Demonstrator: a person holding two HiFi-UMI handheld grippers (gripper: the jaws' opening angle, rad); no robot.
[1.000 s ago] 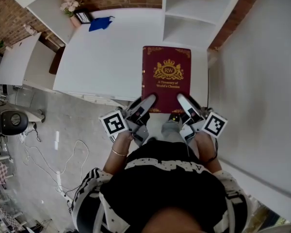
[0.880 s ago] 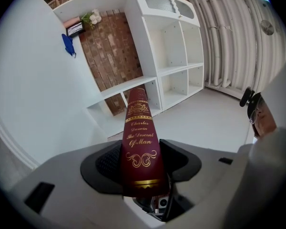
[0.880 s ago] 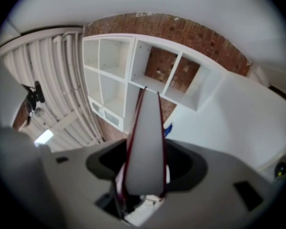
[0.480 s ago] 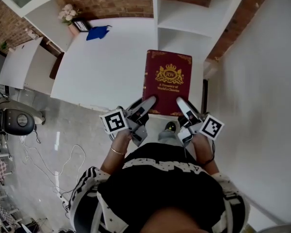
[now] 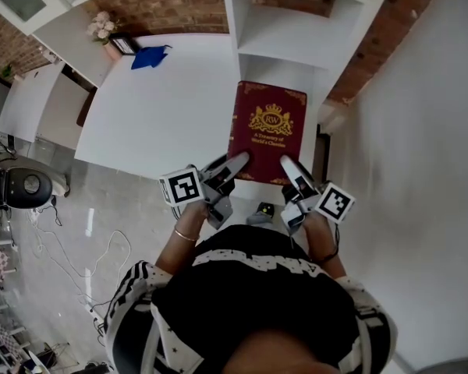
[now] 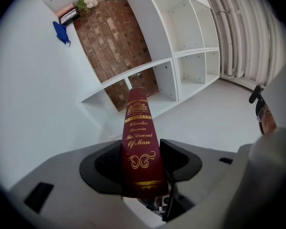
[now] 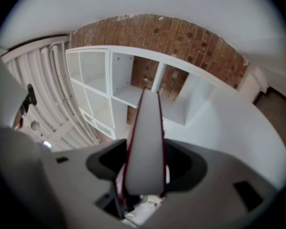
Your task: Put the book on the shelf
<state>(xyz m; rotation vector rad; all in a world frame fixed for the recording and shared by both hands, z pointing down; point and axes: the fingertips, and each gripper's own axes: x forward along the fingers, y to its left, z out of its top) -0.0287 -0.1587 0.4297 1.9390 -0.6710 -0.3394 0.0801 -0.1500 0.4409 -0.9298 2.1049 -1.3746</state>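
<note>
A dark red book with gold print is held flat in the air between both grippers, just in front of the white shelf unit. My left gripper is shut on its near left corner, where the spine fills the left gripper view. My right gripper is shut on the near right corner, and the white page edge sits between its jaws. The open shelf compartments lie straight ahead of the book.
A white table spreads to the left, with a blue cloth and a flower pot at its far corner. A brick wall stands behind. A white wall closes the right side. Cables lie on the floor.
The book and both grippers have moved forward, nearer to the shelf unit, which now fills more of the top of the view. Both grips are unchanged.
</note>
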